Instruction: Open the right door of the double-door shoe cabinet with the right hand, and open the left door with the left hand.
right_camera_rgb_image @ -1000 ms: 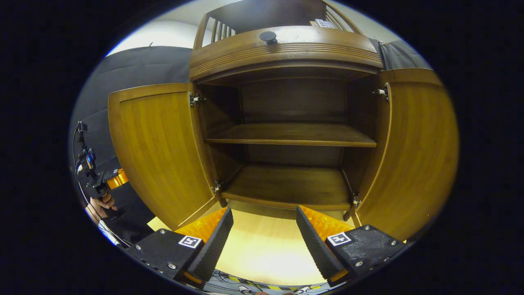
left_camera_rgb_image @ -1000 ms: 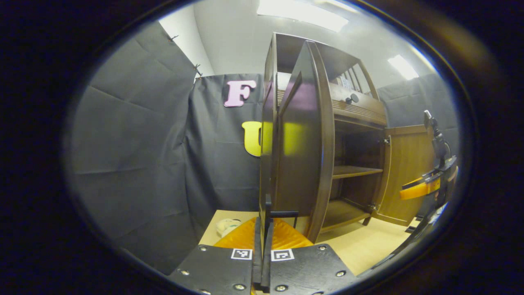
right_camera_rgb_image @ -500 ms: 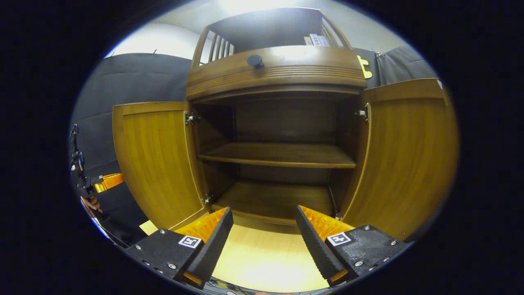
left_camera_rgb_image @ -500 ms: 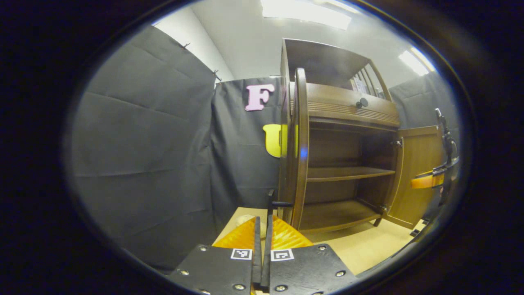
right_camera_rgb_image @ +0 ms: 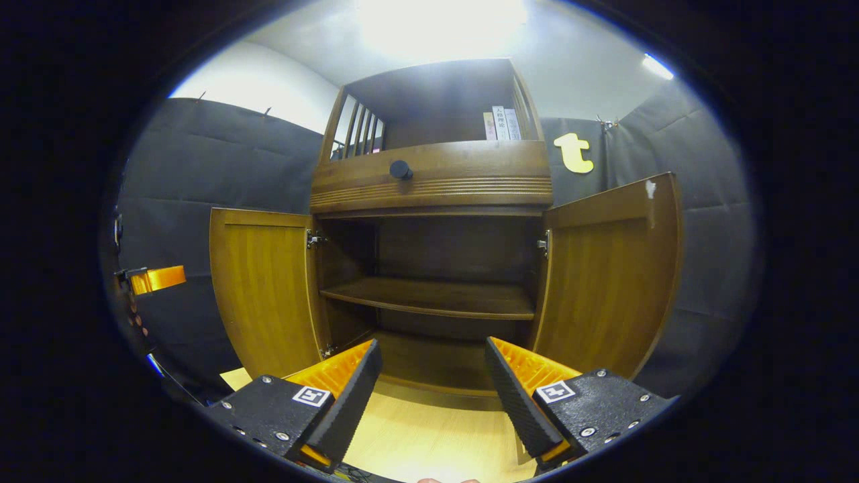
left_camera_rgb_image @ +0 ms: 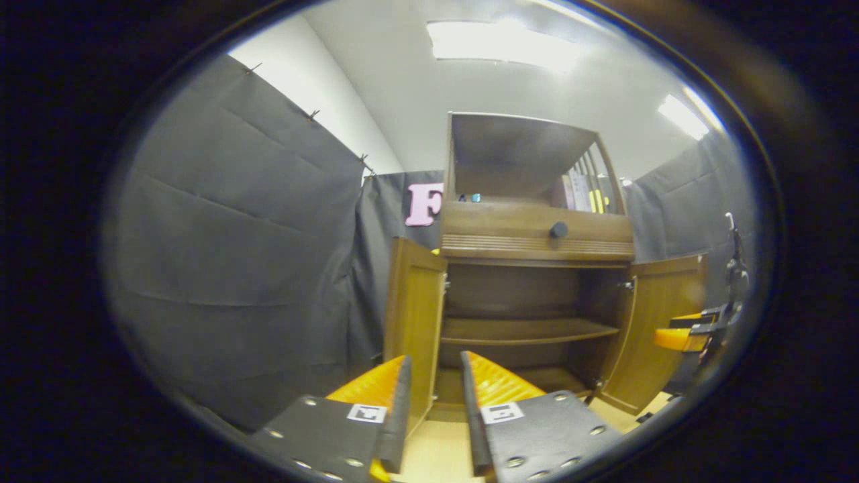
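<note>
No legible text is found. Square coded markers are carried on the right gripper (right_camera_rgb_image: 433,392) and left gripper (left_camera_rgb_image: 433,416); print on the upper-shelf books (right_camera_rgb_image: 503,123) is too small.

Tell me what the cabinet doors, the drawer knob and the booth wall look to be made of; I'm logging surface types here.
Left door and right door: apparently wood or wood veneer, with vertical grain and a satin sheen. Drawer knob: dark, round and matte; plastic or metal, cannot tell. Booth wall: black cloth, with creases and pinned edges.
</note>
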The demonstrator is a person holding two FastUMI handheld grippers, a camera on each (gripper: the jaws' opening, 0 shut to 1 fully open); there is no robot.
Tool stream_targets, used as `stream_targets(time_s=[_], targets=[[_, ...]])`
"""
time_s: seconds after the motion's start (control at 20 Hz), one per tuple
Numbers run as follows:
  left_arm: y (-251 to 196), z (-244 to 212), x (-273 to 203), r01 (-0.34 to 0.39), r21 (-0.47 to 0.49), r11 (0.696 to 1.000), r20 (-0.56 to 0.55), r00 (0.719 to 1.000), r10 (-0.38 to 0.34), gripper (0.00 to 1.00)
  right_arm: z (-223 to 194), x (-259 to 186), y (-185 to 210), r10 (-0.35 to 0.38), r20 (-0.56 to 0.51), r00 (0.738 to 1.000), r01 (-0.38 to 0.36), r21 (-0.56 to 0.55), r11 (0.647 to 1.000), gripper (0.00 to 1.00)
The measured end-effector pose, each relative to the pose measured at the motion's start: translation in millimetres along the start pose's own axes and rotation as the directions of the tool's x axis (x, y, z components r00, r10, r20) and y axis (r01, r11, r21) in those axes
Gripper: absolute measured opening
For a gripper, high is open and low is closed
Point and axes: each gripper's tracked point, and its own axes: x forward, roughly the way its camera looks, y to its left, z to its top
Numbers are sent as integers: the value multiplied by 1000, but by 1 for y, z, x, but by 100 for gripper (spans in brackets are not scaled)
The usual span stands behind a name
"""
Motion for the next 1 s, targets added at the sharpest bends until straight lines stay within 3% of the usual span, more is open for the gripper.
stream_targets(time_s=[0.15, 0.3, 0.55, 0.6, 0.7, 0.95, 1.0], targets=[[-24, 5, -7, -34, 32, 999, 19, 999, 33, 67, 3, -19, -21, -13, 8, 1000, 13, 21, 1000, 92], [-50, -3, -14, -52, -2, 999, 18, 998, 52, 100, 3, -41, -44, -44, 18, 999, 44, 33, 998, 92], [-74, -23, -19, -53, -84, 995, -21, 998, 52, 100, -7, -74, -82, -111, 42, 993, 109, 44, 993, 91], [-76, -26, -20, -55, -84, 995, -34, 998, 52, 98, -10, -80, -88, -120, 37, 992, 118, 47, 992, 95], [-79, -23, -20, -54, -62, 997, -31, 998, 53, 97, -15, -85, -94, -127, 24, 992, 126, 54, 991, 91], [-90, -20, -22, -46, -14, 999, -29, 999, 46, 100, -20, -90, -106, -144, 10, 990, 143, 75, 987, 91], [-91, -21, -23, -51, 3, 999, -30, 998, 51, 100, -21, -90, -105, -140, 9, 990, 139, 77, 987, 95]])
